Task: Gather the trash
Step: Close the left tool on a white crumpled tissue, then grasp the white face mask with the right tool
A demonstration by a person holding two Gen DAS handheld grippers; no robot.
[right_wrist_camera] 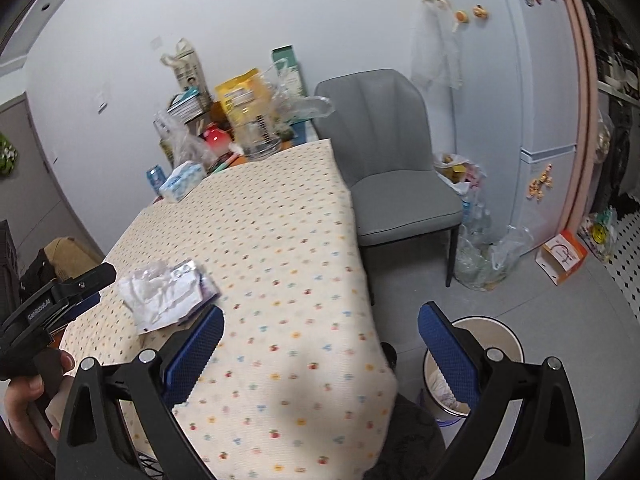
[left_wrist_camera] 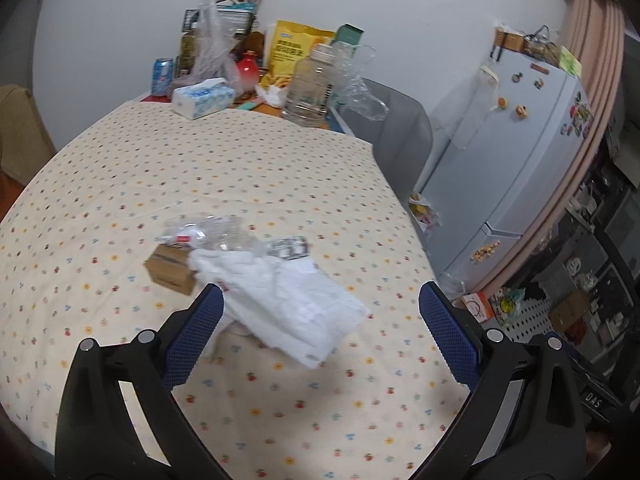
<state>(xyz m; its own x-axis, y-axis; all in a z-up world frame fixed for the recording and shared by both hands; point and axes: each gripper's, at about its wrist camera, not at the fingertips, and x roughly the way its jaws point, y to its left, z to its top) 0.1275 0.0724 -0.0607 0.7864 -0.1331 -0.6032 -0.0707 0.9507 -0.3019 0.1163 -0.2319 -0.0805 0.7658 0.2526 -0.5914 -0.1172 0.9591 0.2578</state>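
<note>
A: Item 1, trash pile. Where is it being recorded?

B: On the dotted tablecloth (left_wrist_camera: 240, 168), toward the near half of the table. A crumpled white paper towel (left_wrist_camera: 288, 300) is lying on top, with clear plastic wrap (left_wrist_camera: 212, 236), a small brown cardboard box (left_wrist_camera: 170, 270) and a printed wrapper (left_wrist_camera: 290, 247) being partly covered behind it. From the right wrist view the same pile (right_wrist_camera: 164, 296) is being seen near the table's left edge.

A: Item 2, left gripper?

B: The left gripper (left_wrist_camera: 320, 312) is being held wide apart, nothing between its blue pads. The paper towel is being framed between them; the left pad (left_wrist_camera: 196, 332) is overlapping the towel's edge, though contact cannot be told.

A: Item 3, right gripper?

B: The right gripper (right_wrist_camera: 320, 332) is also being held spread, with nothing in it, over the table's near right corner. The left tool (right_wrist_camera: 52, 304) is being gripped by a hand (right_wrist_camera: 28, 396) at the lower left.

A: Item 4, receptacle?

B: A round bin (right_wrist_camera: 500, 336) is standing on the floor beside the table, partly hidden by the right pad, with pale crumpled contents showing inside.

A: Item 5, other stock?

B: A tissue box (left_wrist_camera: 202, 98), a blue can (left_wrist_camera: 162, 76), a clear plastic jug (left_wrist_camera: 310, 88) and a yellow snack bag (left_wrist_camera: 294, 52) are being kept at the far end. 1 grey chair (right_wrist_camera: 392, 160) is standing by the fridge (right_wrist_camera: 536, 120).
</note>
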